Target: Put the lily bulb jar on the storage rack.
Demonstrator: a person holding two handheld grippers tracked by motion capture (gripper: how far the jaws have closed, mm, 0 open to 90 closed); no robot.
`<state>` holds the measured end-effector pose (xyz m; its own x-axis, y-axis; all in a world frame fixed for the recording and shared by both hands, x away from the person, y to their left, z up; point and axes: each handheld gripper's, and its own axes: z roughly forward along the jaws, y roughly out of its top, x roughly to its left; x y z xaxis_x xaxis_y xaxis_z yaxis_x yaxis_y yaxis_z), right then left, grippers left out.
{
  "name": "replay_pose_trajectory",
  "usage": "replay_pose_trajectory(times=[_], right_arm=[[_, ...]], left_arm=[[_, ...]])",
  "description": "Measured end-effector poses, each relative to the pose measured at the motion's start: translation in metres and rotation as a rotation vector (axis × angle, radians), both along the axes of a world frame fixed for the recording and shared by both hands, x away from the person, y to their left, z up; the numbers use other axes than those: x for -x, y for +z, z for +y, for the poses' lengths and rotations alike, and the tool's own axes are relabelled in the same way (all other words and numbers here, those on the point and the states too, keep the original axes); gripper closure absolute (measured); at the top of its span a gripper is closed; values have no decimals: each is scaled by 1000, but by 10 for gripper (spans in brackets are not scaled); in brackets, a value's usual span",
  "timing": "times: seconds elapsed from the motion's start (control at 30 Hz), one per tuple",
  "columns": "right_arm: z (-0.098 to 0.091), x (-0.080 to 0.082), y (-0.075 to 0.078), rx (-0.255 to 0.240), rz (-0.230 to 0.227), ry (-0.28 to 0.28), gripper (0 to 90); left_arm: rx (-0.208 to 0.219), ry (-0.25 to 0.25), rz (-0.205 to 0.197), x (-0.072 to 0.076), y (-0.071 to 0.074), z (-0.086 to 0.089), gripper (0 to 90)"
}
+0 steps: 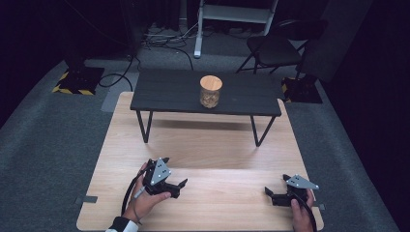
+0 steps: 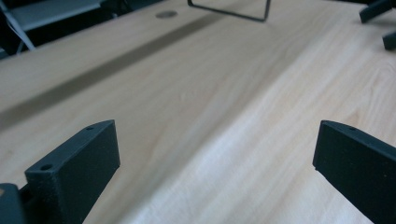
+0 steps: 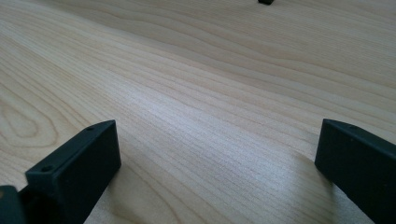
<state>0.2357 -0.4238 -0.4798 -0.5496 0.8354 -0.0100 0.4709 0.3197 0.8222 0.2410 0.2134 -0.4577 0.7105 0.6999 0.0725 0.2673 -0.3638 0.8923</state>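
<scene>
A glass jar (image 1: 211, 91) with a round wooden lid stands upright on a low black stand (image 1: 164, 92) at the far side of the light wooden table (image 1: 217, 145). At the near left a hand rests my left gripper (image 1: 175, 171) on the table, tilted and pointing right. In the left gripper view my left gripper (image 2: 217, 149) is open, its jaws wide apart over bare wood. My right gripper (image 1: 275, 184) sits at the near right and points left. The right gripper view shows that gripper (image 3: 217, 149) open, with nothing between its jaws.
The stand's thin metal legs (image 1: 145, 126) rest on the table, with a gap beneath its top. One leg (image 2: 233, 11) appears far off in the left gripper view, as do the other gripper's jaw tips (image 2: 379, 9). A folding chair (image 1: 275, 46) and cables lie on the carpet beyond.
</scene>
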Motion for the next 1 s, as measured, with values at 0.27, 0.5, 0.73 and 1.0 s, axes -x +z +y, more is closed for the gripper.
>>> replay_pose_trajectory(times=[0.27,0.5,0.73,1.0], right_arm=[[0,1,0,0,1,-1,0],[0,1,0,0,0,0,0],[0,0,0,0,0,3,0],[0,1,0,0,-1,3,0]], left_arm=[[-70,-5,93,0,-19,-12,6],[-59,-3,145,-4,-24,-13,7],[-39,-5,133,-3,-29,-10,4],[-36,-5,135,-3,-29,-9,4]])
